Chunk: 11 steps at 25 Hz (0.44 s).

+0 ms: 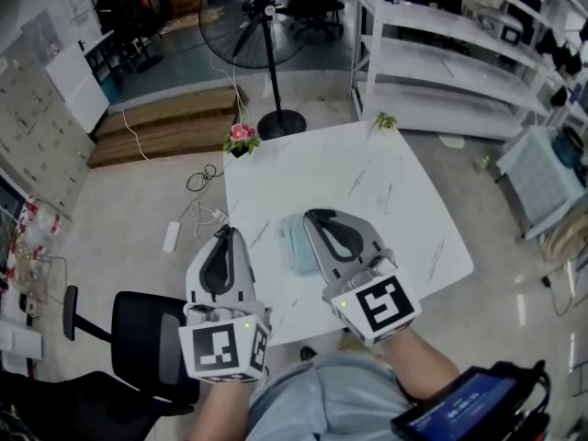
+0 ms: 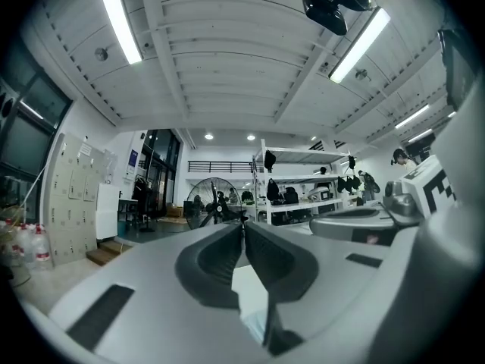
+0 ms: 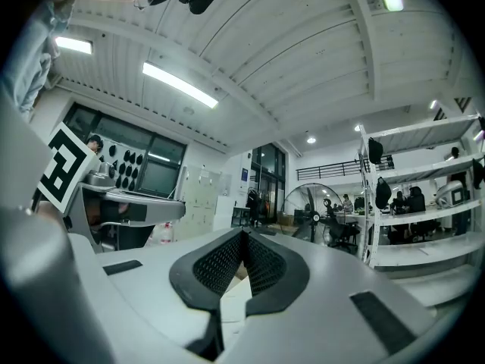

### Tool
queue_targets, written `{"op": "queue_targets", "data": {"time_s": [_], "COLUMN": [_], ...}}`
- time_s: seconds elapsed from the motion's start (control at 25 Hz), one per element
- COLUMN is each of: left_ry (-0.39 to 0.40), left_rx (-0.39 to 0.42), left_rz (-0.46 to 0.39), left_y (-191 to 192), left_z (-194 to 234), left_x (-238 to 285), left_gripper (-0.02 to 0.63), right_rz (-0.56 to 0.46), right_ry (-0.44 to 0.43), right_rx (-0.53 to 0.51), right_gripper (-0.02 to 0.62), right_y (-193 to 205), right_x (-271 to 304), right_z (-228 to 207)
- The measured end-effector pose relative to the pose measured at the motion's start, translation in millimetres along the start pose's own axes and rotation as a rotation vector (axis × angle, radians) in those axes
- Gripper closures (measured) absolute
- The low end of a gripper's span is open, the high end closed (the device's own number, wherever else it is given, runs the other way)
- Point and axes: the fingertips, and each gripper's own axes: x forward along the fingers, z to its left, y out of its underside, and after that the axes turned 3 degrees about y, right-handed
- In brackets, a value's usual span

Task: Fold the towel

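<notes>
A light blue towel (image 1: 296, 243) lies folded into a small pad on the white table (image 1: 404, 219), near its front half. My right gripper (image 1: 313, 216) is held level above the table with its jaws shut and empty; its body hides the towel's right part. My left gripper (image 1: 223, 231) hangs over the table's left edge, to the left of the towel, also shut with nothing in it. In the left gripper view the jaws (image 2: 244, 223) meet at the tip, and a pale blue patch of towel (image 2: 255, 323) shows below them. The right gripper view shows its jaws (image 3: 243, 233) closed too.
A pink potted flower (image 1: 241, 138) stands at the table's far left corner, a small green plant (image 1: 384, 120) at the far right corner. Beyond are a standing fan (image 1: 266, 35) and white shelves (image 1: 459, 62). A black office chair (image 1: 138, 347) and a power strip (image 1: 172, 236) are left of the table.
</notes>
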Motion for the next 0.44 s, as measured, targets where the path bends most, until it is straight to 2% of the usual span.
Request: {"op": "queue_targets", "data": {"time_s": [0.44], "left_ry": [-0.002], "left_rx": [0.003], "left_rz": [-0.008], "left_y": [1.2], "left_z": [-1.6], "left_x": [5.2], "left_gripper": [0.584], "right_rz": [-0.004], "right_ry": [0.001], "right_rx": [-0.006], "right_gripper": [0.583], "right_y": [-0.4], "right_x": [2.2], "right_z": [-3.2]}}
